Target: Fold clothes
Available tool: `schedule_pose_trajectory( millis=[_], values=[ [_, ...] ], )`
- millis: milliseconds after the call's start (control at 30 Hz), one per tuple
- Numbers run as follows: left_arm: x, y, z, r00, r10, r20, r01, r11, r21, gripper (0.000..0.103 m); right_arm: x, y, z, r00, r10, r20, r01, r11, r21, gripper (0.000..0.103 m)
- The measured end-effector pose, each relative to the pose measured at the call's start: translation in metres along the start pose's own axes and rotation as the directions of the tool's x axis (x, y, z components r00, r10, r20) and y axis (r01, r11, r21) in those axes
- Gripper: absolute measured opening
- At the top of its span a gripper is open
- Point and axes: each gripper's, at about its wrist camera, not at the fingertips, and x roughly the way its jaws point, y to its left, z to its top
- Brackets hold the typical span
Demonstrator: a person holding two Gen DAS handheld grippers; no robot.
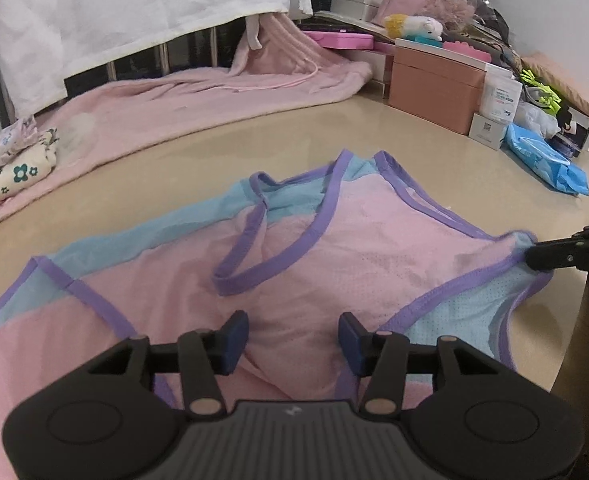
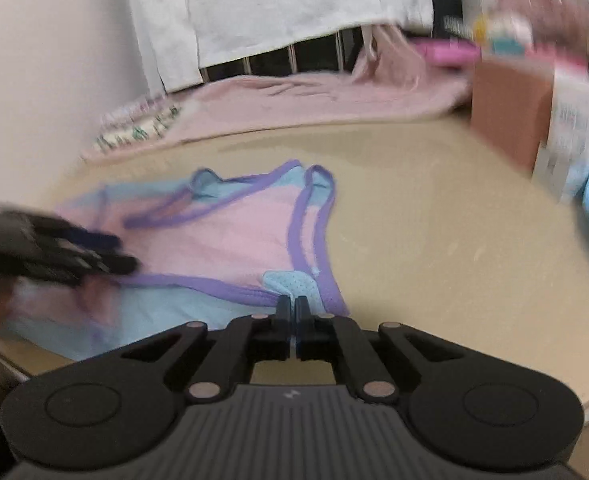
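Left wrist view gives you the beige table first, wide and glossy, with a pink blanket heaped along its far side and a clutter of boxes at the far right. On the near part of the table lies the task's garment, a pink and blue mesh vest edged in purple, spread flat but rumpled, one armhole binding looped across its middle. Your left gripper hovers over the near hem with its blue pads standing apart and only loose cloth under the gap, so it grips nothing. Your right gripper has its fingers pressed together on the vest's purple-bound corner at the right edge; the left wrist view shows that same pinch from the side. You appear to be at the start of a fold, with one corner secured and the other not. Next you likely need to lower the left gripper onto the hem, close it on the binding, then carry both corners over together so the fold lands even.
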Motion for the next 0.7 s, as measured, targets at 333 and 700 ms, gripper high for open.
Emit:
schedule_pose_trajectory(
  millis=[333, 700],
  values=[
    [0.001, 0.003, 0.0, 1.0, -0.01, 0.005, 0.01, 1.0, 0.001, 0.052, -0.008, 0.061, -0.033, 0.988, -0.056, 0.142, 0.112, 0.9, -0.422, 0.01],
    [-0.001, 0.002, -0.003, 1.0, -0.021, 0.005, 0.021, 0.999, 0.027, 0.053, 0.023, 0.04, -0.025, 0.989, -0.103, 0.111, 0.142, 0.882, -0.449, 0.015]
  ],
)
